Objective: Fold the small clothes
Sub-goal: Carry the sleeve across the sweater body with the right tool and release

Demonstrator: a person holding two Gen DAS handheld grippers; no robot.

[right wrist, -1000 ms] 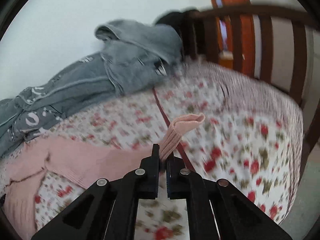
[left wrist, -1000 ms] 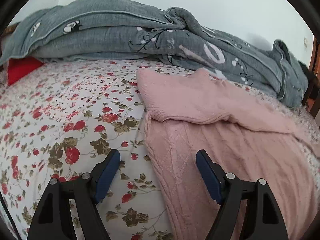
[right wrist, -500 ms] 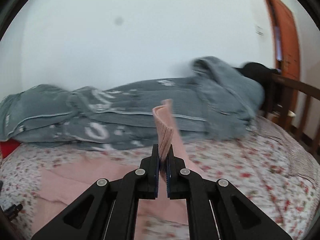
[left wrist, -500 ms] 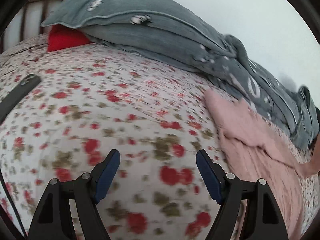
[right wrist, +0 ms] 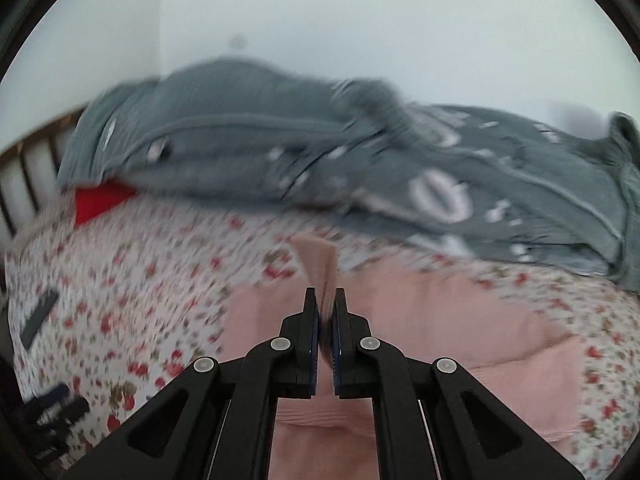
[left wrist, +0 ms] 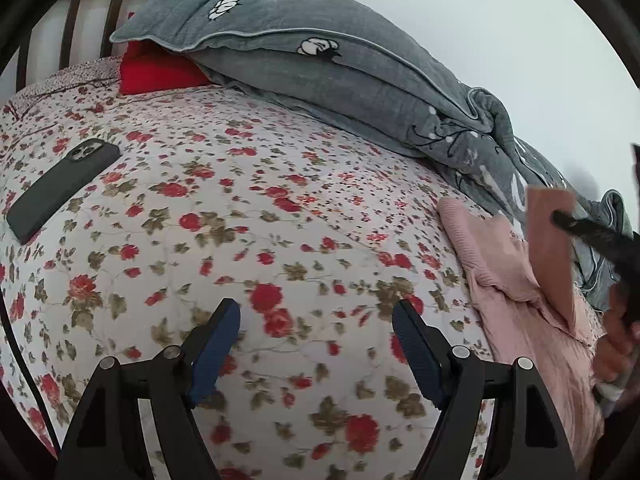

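Pink sweater (right wrist: 400,320) cuff (right wrist: 318,264), pinched in right tongs (right wrist: 326,300), probably slips mid-swing; left tongs (left wrist: 316,328) gape empty.

Soft even daylight, strong fisheye edge warping, heavy motion blur in right view.

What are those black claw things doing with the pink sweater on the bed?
A person is folding a pink sweater on a flowery bedspread, with a claw-like gripper in each hand. The right gripper is pinched shut on a sleeve and holds it up over the sweater's body. The left gripper is open and empty, over bare bedspread beside the sweater. A phone and a grey quilt also lie on the bed.
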